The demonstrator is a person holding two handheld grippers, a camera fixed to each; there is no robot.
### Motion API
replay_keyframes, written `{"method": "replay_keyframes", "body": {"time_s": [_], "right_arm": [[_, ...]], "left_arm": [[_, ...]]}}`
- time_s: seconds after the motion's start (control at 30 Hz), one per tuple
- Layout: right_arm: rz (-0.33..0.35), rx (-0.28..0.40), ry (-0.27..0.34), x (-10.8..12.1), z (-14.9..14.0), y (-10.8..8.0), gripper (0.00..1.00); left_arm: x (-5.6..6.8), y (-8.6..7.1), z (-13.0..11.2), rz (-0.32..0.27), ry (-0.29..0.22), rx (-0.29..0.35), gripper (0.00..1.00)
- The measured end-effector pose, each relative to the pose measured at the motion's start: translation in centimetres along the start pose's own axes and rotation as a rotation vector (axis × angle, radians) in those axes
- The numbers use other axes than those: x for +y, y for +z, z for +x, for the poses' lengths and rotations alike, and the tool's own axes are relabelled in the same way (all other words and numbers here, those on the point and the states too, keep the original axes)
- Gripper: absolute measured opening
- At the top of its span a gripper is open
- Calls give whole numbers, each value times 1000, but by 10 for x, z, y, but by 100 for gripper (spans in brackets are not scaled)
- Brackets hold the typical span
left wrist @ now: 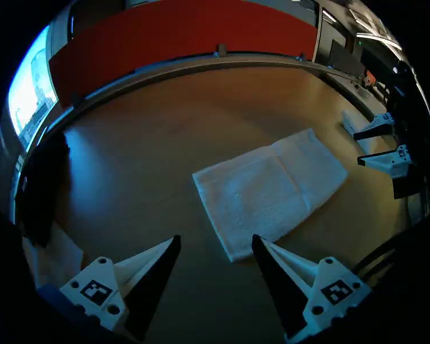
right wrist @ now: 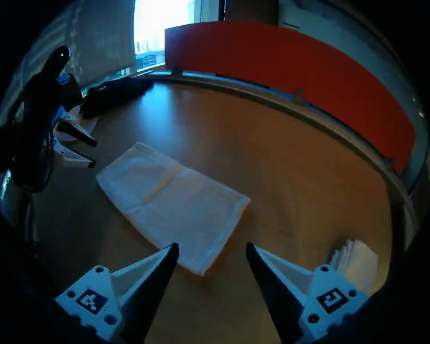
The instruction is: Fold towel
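The towel (left wrist: 272, 192) lies flat near the middle of the wooden tabletop (left wrist: 157, 143) as a white rectangle. A line crosses it partway along, where one layer seems to lie over another, so I judge it already folded at least once.

The left gripper (left wrist: 215, 241) hangs above one short end with its jaws wide apart, and the towel's nearest corner sits just ahead of the gap between them. The right gripper (right wrist: 211, 247) is placed the same way at the opposite end, jaws apart and empty, with a corner just in front of it. Neither touches the cloth. Each gripper also appears far off in the other's view, past the far end of the towel and open there too.

This looks like the pause before a further fold. That move would call for each gripper to come down on a corner or edge at its own end, pinch through all the layers, and carry it across to the opposite edge without dragging the rest out of square.

The tabletop is smooth, bare wood, so the towel may slide if it is pushed rather than lifted. A red partition (right wrist: 295, 63) runs along the far edge, and a bright window (right wrist: 163, 26) stands beyond it. A dark cloth (right wrist: 114, 92) lies near the window, and a stack of white cloths (right wrist: 358, 264) sits off to one side.
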State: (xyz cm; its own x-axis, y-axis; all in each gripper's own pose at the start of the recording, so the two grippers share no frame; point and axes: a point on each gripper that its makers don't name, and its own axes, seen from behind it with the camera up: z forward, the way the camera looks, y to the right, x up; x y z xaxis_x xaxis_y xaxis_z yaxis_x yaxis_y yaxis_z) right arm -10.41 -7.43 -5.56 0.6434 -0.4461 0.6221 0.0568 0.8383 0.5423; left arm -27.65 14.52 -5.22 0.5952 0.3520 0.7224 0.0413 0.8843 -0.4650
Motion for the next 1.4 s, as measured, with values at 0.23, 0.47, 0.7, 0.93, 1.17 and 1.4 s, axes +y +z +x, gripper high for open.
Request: {"method": "replay_keyframes", "body": {"time_s": [0.23, 0.47, 0.7, 0.93, 1.17, 1.4], "right_arm": [[-2, 4, 14, -3, -3, -4, 90], [11, 4, -6, -5, -4, -3, 90], [37, -1, -39, -7, -3, 2, 90], [67, -10, -77, -9, -4, 5, 90], [87, -25, -117, -11, -8, 7, 90], [104, -33, -135, -13, -9, 11, 90]], "left_arm": [[1, -6, -10, -2, -21, 2, 92], [-3, -13, -13, 26, -33, 18, 92], [-9, -23, -22, 57, -55, 29, 92], [-16, -37, -36, 90, -121, 50, 92], [-22, -51, -50, 124, -166, 79, 92], [-25, -61, -62, 152, -182, 93, 92]]}}
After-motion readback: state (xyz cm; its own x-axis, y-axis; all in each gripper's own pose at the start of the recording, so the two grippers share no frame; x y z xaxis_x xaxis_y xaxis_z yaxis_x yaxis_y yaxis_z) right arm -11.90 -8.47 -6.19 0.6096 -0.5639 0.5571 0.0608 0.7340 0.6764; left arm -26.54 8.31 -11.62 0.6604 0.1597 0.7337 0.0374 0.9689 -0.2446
